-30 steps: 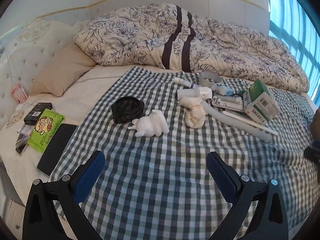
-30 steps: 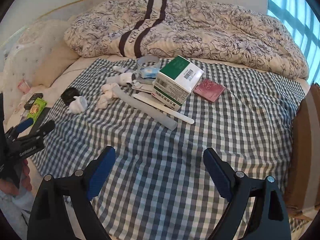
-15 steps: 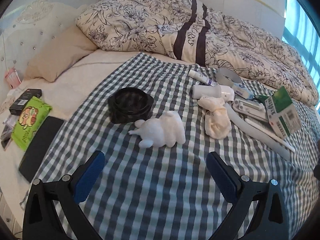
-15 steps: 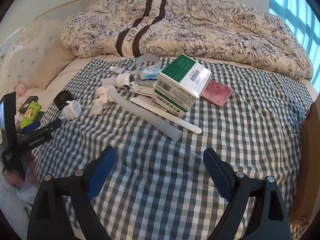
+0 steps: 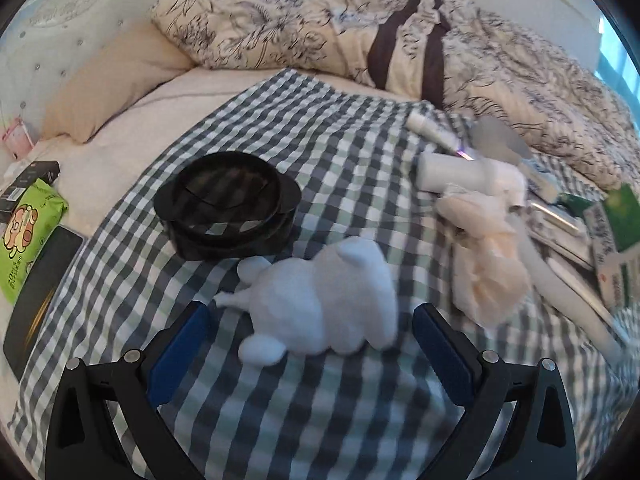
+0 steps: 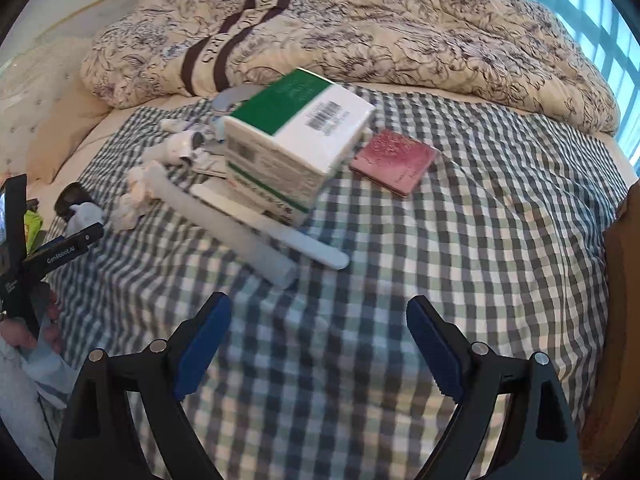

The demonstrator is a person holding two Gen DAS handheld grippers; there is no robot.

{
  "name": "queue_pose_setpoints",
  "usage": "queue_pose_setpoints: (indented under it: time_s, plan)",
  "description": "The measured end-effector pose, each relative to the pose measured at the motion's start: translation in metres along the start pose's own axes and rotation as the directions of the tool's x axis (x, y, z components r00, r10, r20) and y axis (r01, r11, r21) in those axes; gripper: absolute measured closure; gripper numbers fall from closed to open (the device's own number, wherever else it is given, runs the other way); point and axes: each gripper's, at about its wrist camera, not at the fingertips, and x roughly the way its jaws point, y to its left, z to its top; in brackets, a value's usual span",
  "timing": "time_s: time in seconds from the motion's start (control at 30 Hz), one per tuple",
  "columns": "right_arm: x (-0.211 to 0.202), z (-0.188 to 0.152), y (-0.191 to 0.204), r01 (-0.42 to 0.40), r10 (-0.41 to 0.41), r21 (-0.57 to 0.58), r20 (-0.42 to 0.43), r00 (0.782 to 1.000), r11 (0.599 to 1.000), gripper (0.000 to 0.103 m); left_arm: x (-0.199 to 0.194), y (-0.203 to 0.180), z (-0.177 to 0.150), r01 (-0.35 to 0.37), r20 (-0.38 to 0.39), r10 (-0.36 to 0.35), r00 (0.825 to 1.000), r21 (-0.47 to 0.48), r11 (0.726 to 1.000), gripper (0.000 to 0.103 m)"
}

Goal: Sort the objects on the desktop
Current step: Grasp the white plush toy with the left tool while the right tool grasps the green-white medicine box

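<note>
Your left claw [image 5: 308, 320] hangs wide open over the checked cloth [image 5: 320, 420] with the white plush toy [image 5: 324, 300] lying between its fingertips, untouched, just beside the black dish [image 5: 228, 204].

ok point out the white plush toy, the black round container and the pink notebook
white plush toy [image 5: 328, 304], left wrist view, middle of its body
black round container [image 5: 226, 204], left wrist view, its top
pink notebook [image 6: 394, 160], right wrist view, centre of cover

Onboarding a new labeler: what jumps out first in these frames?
A white plush toy lies on the checked cloth, just ahead of the open left hand-held gripper, beside a black round container. Further right, a green-and-white box tops a pile of clutter.
</note>
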Motion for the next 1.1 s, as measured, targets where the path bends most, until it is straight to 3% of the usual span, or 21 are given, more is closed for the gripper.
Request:
queue_pose_setpoints:
  time_s: [0.3,0.37,0.4,0.5,0.57,0.7,0.77,0.87,1.1]
  plan:
    - [0.017,0.011,-0.028,0.000,0.001,0.052,-0.014,1.000,0.999,0.014,0.011,0.002,0.008,0.003,0.019,-0.002,1.000,-0.059,0.998,0.001]
    - [0.018,0.019,-0.027,-0.026,0.026,0.057,-0.009,1.000,0.998,0.014,0.010,0.001,0.009,-0.010,0.021,0.011,1.000,-0.055,0.998,0.013]
    - [0.018,0.024,-0.025,-0.044,0.044,0.061,-0.003,0.999,0.997,0.014,0.009,0.000,0.010,-0.019,0.026,0.021,0.999,-0.052,0.998,0.021]
    - [0.016,0.042,-0.017,-0.133,0.130,0.101,0.035,0.991,0.986,0.014,0.007,-0.001,0.010,0.039,0.046,-0.037,0.998,-0.047,0.998,0.021]
    - [0.019,0.057,-0.012,-0.243,0.238,0.149,0.056,0.970,0.958,0.014,0.007,-0.002,0.010,0.040,0.048,-0.038,0.998,-0.037,0.999,0.021]
    - [0.036,0.077,-0.013,-0.327,0.327,0.294,0.048,0.944,0.898,0.014,0.011,-0.004,0.008,0.036,0.047,-0.034,0.998,-0.033,0.999,0.021]
    - [0.044,0.083,-0.014,-0.319,0.326,0.346,0.038,0.944,0.882,0.014,0.012,-0.006,0.007,0.031,0.052,-0.029,0.998,-0.026,0.999,0.021]
    - [0.051,0.090,-0.007,-0.266,0.274,0.343,0.028,0.961,0.901,0.014,0.013,-0.009,0.005,0.022,0.060,-0.022,0.998,-0.009,1.000,0.021]
    - [0.074,0.101,0.000,-0.213,0.229,0.378,0.000,0.973,0.901,0.014,0.014,-0.009,0.005,0.029,0.066,-0.028,0.997,-0.008,1.000,0.021]
